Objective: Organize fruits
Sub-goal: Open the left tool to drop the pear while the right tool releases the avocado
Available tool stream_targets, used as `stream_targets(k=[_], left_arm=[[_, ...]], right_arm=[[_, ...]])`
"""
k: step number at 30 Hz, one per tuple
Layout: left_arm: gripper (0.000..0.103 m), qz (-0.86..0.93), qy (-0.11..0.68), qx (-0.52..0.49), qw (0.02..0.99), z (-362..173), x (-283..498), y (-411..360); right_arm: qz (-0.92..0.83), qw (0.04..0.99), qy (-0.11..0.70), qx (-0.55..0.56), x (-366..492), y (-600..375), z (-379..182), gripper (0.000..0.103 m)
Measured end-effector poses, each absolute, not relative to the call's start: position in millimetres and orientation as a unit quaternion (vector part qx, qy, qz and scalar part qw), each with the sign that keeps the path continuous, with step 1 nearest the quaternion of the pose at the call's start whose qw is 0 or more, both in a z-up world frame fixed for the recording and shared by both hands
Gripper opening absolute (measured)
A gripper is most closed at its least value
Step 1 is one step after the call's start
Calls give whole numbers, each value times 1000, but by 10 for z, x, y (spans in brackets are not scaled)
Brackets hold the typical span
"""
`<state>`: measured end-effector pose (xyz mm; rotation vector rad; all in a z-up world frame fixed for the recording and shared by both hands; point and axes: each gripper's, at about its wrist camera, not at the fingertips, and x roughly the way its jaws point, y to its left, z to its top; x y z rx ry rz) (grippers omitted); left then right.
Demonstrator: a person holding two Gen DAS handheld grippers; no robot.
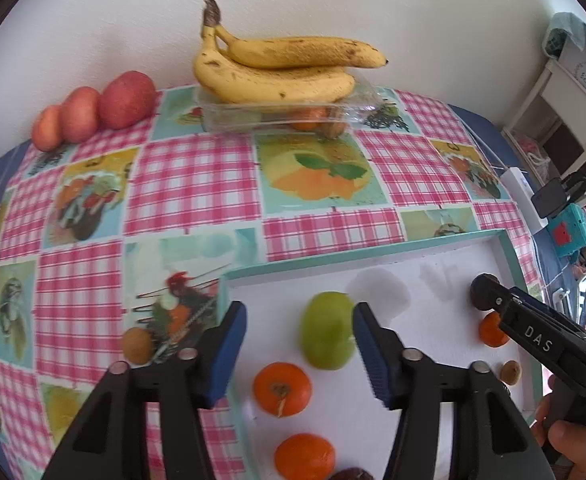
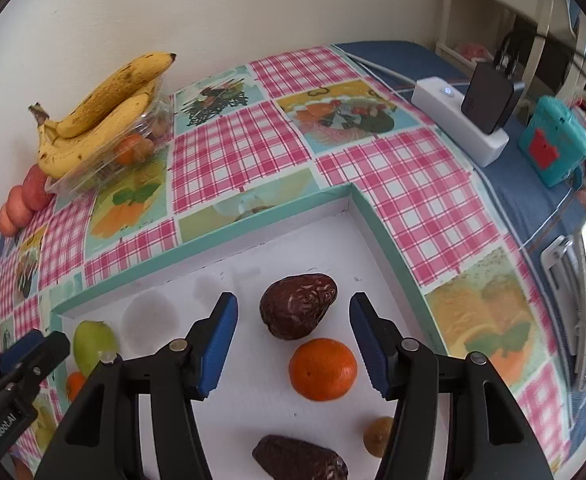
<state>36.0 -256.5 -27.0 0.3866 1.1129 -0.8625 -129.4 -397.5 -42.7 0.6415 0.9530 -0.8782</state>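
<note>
left gripper (image 1: pixel 299 344) open, empty, over green oval fruit (image 1: pixel 327 330) | right gripper (image 2: pixel 293 344) open over wrinkled brown date (image 2: pixel 297 305) | both in shallow white teal-rimmed tray (image 2: pixel 253 210), likely sorting spot

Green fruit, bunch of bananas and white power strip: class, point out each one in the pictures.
Green fruit (image 1: pixel 327 336): left wrist view, middle of its skin.
Bunch of bananas (image 1: pixel 277 76): left wrist view, body of the lower banana.
White power strip (image 2: pixel 459 122): right wrist view, its top face.

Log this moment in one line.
left tongs: open, flanking green fruit | right tongs: open, over date | both in white tray
</note>
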Motion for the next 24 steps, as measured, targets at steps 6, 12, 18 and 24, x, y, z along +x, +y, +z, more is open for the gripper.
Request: stream_targets(k=[6,12,18,24], left_arm=[[85,-340,511,189,766,-206,466,-2351],[97,-289,523,167,784,-185,648,-1972],[98,-241,524,167,800,-205,757,-1605],[103,-231,525,163,803,-193,817,-1323]], right_arm=[[-398,751,444,284,-1281,-3814,-299,70],[-393,754,450,274,-1224,-3614,-212,80],[-390,755,451,272,-1183,-3401,-164,84],[-387,757,447,277,-1162,-3176,-149,94]])
